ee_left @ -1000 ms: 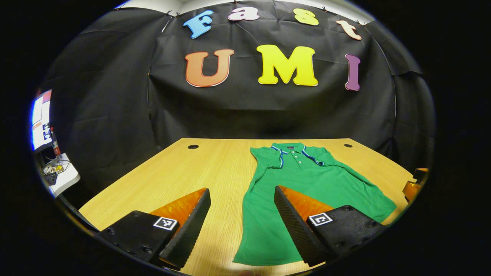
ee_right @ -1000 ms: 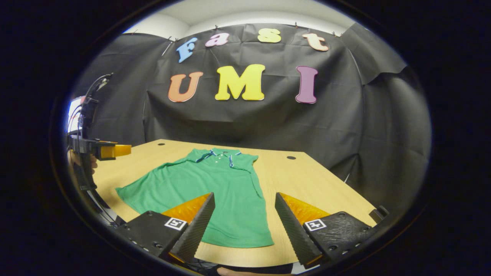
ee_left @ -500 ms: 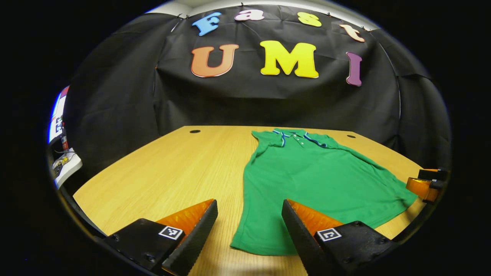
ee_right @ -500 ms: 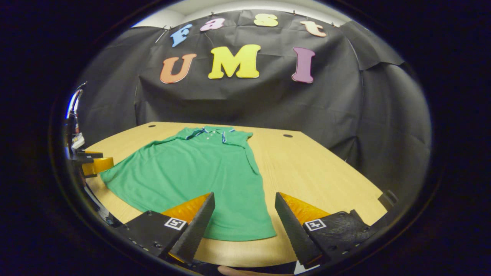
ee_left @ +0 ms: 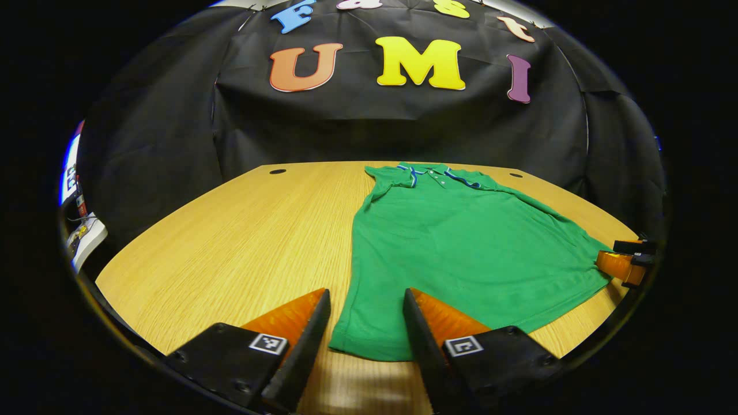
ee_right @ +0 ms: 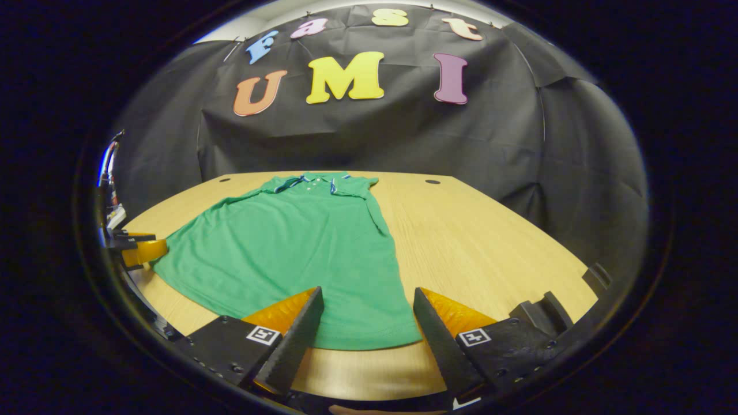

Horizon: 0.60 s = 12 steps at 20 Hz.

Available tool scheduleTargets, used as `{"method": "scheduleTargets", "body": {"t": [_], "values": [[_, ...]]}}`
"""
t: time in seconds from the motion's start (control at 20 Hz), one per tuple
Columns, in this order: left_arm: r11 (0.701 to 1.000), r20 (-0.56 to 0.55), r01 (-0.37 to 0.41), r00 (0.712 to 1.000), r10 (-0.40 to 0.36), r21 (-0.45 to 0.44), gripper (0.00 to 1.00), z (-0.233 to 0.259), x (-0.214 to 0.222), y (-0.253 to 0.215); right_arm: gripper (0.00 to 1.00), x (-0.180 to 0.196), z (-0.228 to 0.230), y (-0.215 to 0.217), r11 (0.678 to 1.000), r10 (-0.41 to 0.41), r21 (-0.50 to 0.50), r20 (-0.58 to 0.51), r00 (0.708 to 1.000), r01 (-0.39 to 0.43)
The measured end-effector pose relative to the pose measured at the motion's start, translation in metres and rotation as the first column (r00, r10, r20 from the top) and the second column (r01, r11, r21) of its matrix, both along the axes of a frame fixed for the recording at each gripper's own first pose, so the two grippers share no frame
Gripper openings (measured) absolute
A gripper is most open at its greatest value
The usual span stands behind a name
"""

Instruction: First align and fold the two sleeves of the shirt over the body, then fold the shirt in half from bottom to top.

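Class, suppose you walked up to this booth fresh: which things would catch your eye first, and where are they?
First, the bright green polo shirt, lying flat on the wooden table with its collar toward the booth's far wall. Next, the open fingers of the left hand-held gripper at the shirt's near hem corner, and those of the right hand-held gripper at the opposite hem corner.

Green shirt [ee_left: 461, 242] flat, left tool [ee_left: 364, 323] open — hem between

One green shirt [ee_left: 461, 242] lay on one wooden surface [ee_left: 242, 242], which had two round holes [ee_left: 277, 171]; two tools [ee_left: 363, 323] [ee_right: 366, 323] were present.
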<state>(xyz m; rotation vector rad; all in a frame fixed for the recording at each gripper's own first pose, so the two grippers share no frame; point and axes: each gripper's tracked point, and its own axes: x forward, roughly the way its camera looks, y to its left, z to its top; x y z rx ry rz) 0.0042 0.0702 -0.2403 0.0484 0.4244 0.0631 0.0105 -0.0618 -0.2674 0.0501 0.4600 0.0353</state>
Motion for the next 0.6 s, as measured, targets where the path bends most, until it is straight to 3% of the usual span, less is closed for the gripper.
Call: {"method": "scheduleTargets", "body": {"t": [0.05, 0.1, 0.15, 0.2, 0.25, 0.3, 0.35, 0.4, 0.5, 0.6], "values": [[1.000, -0.006, -0.003, 1.000, 0.003, 0.000, 0.74, -0.002, 0.001, -0.001, 0.96, 0.004, -0.002, 0.001, 0.999, -0.001, 0.037, -0.004, 1.000, 0.001], [1.000, -0.006, -0.010, 1.000, 0.010, 0.002, 0.73, -0.001, 0.002, 0.000, 0.92, 0.007, -0.001, -0.001, 0.999, -0.021, 0.043, -0.002, 1.000, 0.021], [1.000, -0.008, -0.006, 1.000, 0.006, 0.001, 0.60, -0.001, 0.005, -0.002, 0.84, 0.010, -0.002, -0.003, 0.999, -0.028, 0.041, 0.002, 1.000, 0.028], [1.000, -0.005, 0.014, 1.000, -0.014, -0.006, 0.56, -0.001, 0.007, -0.009, 0.67, 0.011, -0.002, 0.002, 0.998, -0.015, 0.053, -0.007, 1.000, 0.015], [1.000, 0.003, 0.016, 1.000, -0.016, -0.011, 0.33, 0.000, 0.009, -0.012, 0.52, 0.013, -0.002, 0.006, 0.998, -0.009, 0.054, -0.005, 1.000, 0.009], [1.000, 0.009, 0.017, 1.000, -0.017, -0.015, 0.19, 0.000, 0.012, -0.013, 0.36, 0.014, -0.002, 0.011, 0.998, 0.003, 0.055, -0.014, 1.000, -0.002], [1.000, 0.012, 0.018, 1.000, -0.018, -0.015, 0.12, 0.000, 0.014, -0.014, 0.25, 0.014, -0.002, 0.013, 0.999, 0.001, 0.052, -0.013, 1.000, 0.000], [1.000, 0.014, 0.018, 1.000, -0.017, -0.017, 0.11, 0.000, 0.017, -0.014, 0.09, 0.018, -0.001, 0.014, 0.999, 0.008, 0.034, -0.010, 1.000, -0.008], [0.999, 0.013, 0.014, 1.000, -0.013, -0.033, 0.08, 0.002, 0.018, -0.014, 0.01, 0.019, 0.004, 0.016, 1.000, 0.022, 0.015, -0.006, 1.000, -0.022], [0.999, 0.034, 0.008, 0.999, -0.007, -0.042, 0.08, 0.015, 0.021, -0.011, 0.00, 0.020, 0.010, 0.014, 0.999, 0.040, 0.020, -0.002, 0.999, -0.040]]}}
